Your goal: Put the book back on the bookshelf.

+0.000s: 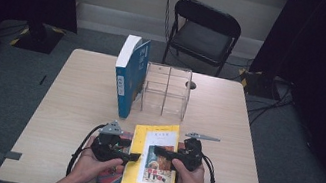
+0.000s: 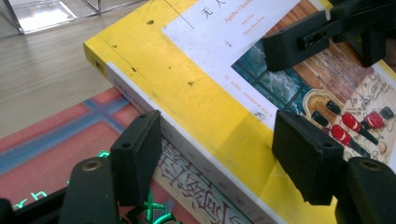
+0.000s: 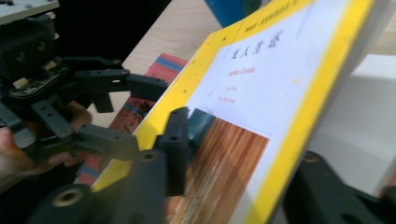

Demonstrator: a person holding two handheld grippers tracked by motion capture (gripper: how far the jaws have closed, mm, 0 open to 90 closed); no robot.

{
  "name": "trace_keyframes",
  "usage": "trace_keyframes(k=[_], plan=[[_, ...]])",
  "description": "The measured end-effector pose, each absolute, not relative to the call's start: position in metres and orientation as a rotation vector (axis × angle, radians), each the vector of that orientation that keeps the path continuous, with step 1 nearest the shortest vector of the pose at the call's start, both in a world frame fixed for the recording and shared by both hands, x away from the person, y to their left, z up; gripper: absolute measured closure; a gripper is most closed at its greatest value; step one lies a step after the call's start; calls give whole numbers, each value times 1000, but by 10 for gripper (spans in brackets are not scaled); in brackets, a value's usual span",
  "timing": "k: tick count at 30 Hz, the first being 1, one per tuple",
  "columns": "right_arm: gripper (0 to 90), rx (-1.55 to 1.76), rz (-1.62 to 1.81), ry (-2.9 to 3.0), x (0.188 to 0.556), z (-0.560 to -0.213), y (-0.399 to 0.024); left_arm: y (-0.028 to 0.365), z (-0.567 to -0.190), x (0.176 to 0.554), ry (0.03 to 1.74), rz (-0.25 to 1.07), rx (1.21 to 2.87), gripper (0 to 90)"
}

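The yellow book (image 1: 152, 163) lay at the near edge of the wooden table (image 1: 78, 102), on top of a red book (image 1: 108, 176). The left gripper (image 1: 132, 156) was at the yellow book's left edge. Its jaws stood apart, one on each side of the spine, and did not press on it. The right gripper (image 1: 160, 151) had one jaw on the cover and one under the right edge, grasping the yellow book. Farther back, a blue book (image 1: 129, 75) stood upright, just beside a clear plastic rack (image 1: 167, 91). A black chair (image 1: 203, 32) stood behind the table.
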State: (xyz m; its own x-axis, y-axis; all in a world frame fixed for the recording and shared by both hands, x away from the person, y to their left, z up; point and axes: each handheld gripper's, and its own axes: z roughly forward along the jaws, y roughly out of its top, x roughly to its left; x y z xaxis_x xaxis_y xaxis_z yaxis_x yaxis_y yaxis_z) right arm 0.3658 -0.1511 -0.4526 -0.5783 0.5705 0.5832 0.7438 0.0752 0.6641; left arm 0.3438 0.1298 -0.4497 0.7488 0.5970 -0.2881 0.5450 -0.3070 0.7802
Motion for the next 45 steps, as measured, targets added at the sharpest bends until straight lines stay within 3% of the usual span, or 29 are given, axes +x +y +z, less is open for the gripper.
trace_keyframes(k=[2,5,12,16,30,32,34,35,40,45], plan=[[758,-1333,-1542,-2135,367,-453,-154,130,-450,344,867,64,1973,334],[777,-1302,-1575,-2157,365,-449,-153,134,-451,347,883,24,1937,334],[800,-1181,-1681,-2206,358,-436,-151,138,-451,352,902,-82,1895,230],[807,-1151,-1698,-2224,355,-431,-148,136,-448,351,880,-116,1891,293],[834,-1055,-1796,-2218,346,-413,-144,127,-441,349,773,-209,1858,334],[834,-1050,-1810,-2216,345,-411,-144,128,-440,350,765,-214,1858,373],[833,-1038,-1832,-2200,345,-409,-146,138,-440,358,792,-363,1740,516],[833,-1038,-1832,-2200,345,-409,-146,138,-440,358,792,-363,1740,527],[833,-1017,-1884,-2177,348,-401,-145,140,-421,358,737,-248,1775,544],[833,-1001,-1932,-2198,352,-388,-143,143,-403,359,698,-165,1760,632]])
